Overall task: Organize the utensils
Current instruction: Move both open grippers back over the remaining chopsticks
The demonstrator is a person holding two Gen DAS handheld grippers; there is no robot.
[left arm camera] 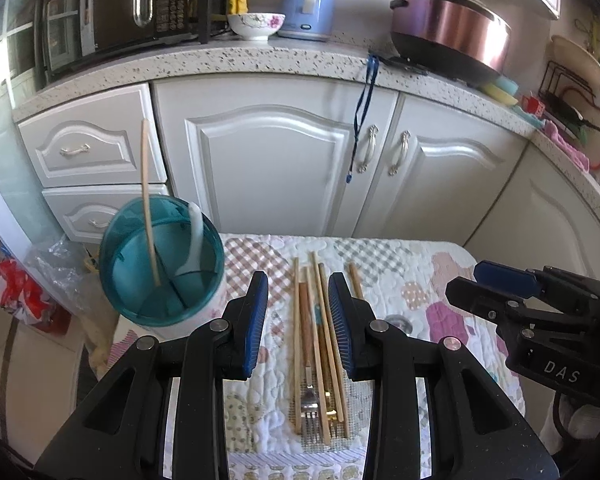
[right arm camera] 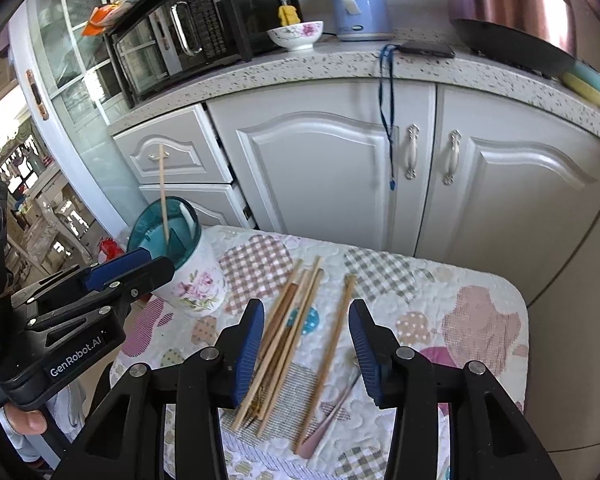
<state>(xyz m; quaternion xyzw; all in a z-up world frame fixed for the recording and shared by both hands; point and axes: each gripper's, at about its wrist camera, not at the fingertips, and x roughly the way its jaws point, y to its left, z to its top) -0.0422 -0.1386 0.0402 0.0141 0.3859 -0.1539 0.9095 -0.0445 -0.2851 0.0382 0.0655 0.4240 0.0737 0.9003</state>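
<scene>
The bundle of chopsticks is seen lying on the quilted cloth, its long axis running away from the left gripper, whose fingers are spread on either side of it without touching. The right gripper, jaws opening and empty, is framed over a single chopstick. The holder cup stands left, nearer the left hand.

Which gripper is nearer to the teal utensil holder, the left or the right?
Left. The left gripper hangs open right beside the utensil holder; the right gripper is farther off, open over the single chopstick.
</scene>
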